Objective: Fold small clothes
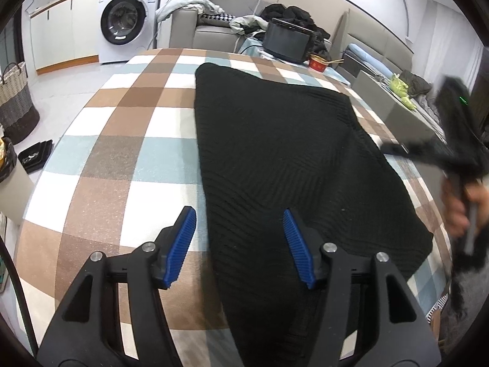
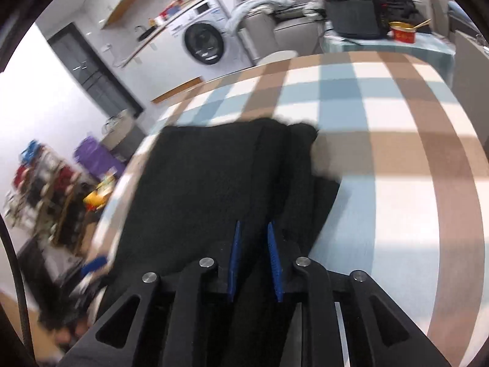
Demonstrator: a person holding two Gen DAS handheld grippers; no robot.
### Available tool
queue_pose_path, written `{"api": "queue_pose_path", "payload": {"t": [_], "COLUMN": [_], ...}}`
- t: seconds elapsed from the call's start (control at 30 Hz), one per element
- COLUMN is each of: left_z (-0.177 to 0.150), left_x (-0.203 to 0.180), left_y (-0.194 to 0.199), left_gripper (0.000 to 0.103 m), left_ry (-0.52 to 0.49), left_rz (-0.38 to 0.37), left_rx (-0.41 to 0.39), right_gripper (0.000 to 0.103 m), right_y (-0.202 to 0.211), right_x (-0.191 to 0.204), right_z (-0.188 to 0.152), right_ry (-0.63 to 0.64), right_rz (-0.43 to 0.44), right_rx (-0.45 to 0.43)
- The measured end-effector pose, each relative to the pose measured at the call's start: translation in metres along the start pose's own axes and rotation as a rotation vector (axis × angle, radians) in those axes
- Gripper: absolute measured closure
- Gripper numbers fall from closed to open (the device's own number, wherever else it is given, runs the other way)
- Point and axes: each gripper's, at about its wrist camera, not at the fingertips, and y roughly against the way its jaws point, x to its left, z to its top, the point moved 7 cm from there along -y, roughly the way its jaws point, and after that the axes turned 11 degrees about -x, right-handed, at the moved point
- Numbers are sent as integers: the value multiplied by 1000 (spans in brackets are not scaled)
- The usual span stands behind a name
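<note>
Figure: both grippers poised at the near edge of a black knit garment [image 1: 275, 153] that lay spread on the checked counter [image 1: 122, 153].

Left wrist view. My left gripper [image 1: 240, 238] stood with its blue pads well apart and nothing between them; the garment's left edge ran just ahead, passing under the right-hand pad, while the left-hand pad sat over bare checked cloth. To do the step well, I judged that the gripper should straddle that edge squarely, so that both pads took one layer of knit and none of the cloth beneath.

Right wrist view. My right gripper [image 2: 253, 260] showed its pads close together but with a narrow gap; black knit lay directly ahead and below, yet whether any fabric was pinched I could not tell, the frame being blurred. A raised fold of the garment [image 2: 290, 153] lay ahead and slightly to its right. The same gripper appeared, smeared, far to the right of the left one, held by a hand [image 1: 458, 211].

Advice, as judgement: take matching corners at equal depth, lift together, and carry the near edge forward evenly, since ribbed knit may stretch and skew.
</note>
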Motion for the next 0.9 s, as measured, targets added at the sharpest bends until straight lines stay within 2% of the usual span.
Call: {"api": "queue_pose_path", "payload": {"t": [0.1, 0.13, 0.17, 0.23, 0.37, 0.5, 0.53, 0.57, 0.6, 0.63, 0.73, 0.83, 0.87, 0.9], "left_z": [-4, -5, -7, -8, -9, -13, -13, -13, -13, -12, -9, -9, -10, -11], "left_x": [-6, -7, -8, -13, -19, -21, -21, -20, -20, -20, -18, -13, -12, -12], "left_y": [0, -1, -1, 0, 8, 13, 13, 13, 14, 15, 16, 15, 14, 13], "left_gripper": [46, 46, 46, 46, 46, 46, 46, 46, 46, 46, 46, 46, 46, 46], "left_ry": [-10, -10, -10, -24, -39, -40, -38, -35, -31, -29, -28, -12, -10, -10], "left_rz": [-8, -11, -13, -15, -16, -13, -11, -9, -10, -13, -14, -10, -11, -11], "left_rx": [8, 13, 17, 16, 5, 4, 6, 7, 6, 4, -5, 0, 4, 8], "right_gripper": [78, 74, 64, 55, 52, 52, 62, 81, 83, 90, 93, 93, 92, 91], "right_y": [31, 40, 48, 55, 66, 71, 72, 71, 69, 68, 76, 78, 75, 66], "right_x": [20, 27, 33, 37, 52, 55, 58, 61, 64, 63, 69, 64, 60, 48], "right_z": [-38, -54, -68, -88, -119, -133, -137, -139, -142, -139, -124, -112, -116, -126], "right_ry": [27, 31, 26, 18, 136, 259, 289, 347, 386, 374, 278, 111, 88, 91], "right_rz": [78, 111, 140, 146, 183, 137, 122, 92, 72, 75, 155, 240, 223, 153], "right_rx": [47, 67, 79, 107, 135, 135, 133, 122, 121, 124, 101, 93, 114, 154]}}
